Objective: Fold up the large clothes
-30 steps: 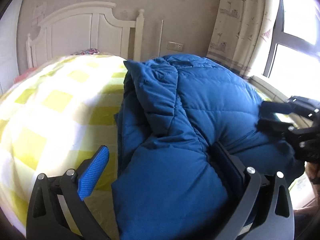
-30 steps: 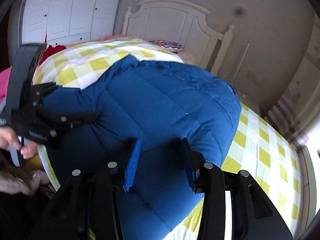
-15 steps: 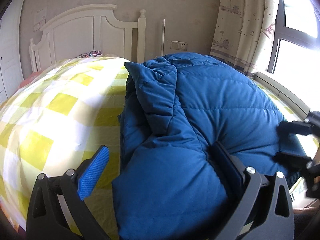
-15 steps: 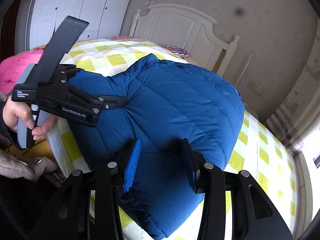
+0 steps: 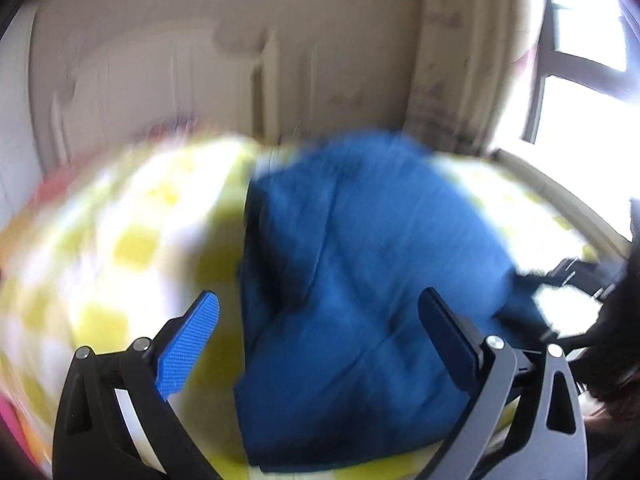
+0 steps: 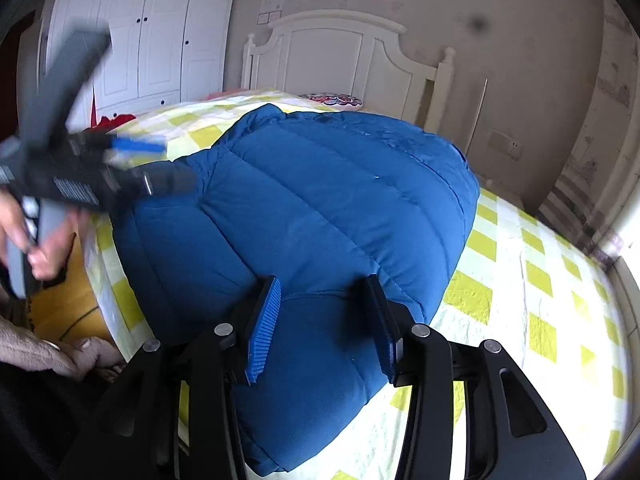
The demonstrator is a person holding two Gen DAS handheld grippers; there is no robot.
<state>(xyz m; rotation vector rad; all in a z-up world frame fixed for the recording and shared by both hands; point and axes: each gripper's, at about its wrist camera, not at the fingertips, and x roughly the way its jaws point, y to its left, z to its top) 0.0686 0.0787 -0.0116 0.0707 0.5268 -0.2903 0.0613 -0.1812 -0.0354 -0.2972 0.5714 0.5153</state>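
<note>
The left gripper [image 5: 320, 336] stands wide open with nothing between its pads; in the right wrist view it [image 6: 132, 160] shows blurred at the jacket's left edge, held by a hand [image 6: 36, 236], above the fabric rather than on it. Its own view is smeared, so whether a finger brushes the cloth I cannot tell.

The blue puffer jacket [image 6: 320, 208] lies on the bed [image 6: 540, 300], over the yellow-checked cover, already gathered into a thick, rounded bundle near the bed's near edge. It looks light for its bulk, soft and springy: quilted padding likely puffs back when let go, and the smooth shell may slide against itself. A firm hold would be best on a seam or a doubled edge, pinching through both layers, not on the crown of a padded panel.

The right gripper [image 6: 324, 320] sits low over the jacket's near end, jaws partly open and straddling a padded fold [image 6: 320, 344]; they have just been widening, and the pads appear not to press it.

No containers are in sight.
</note>
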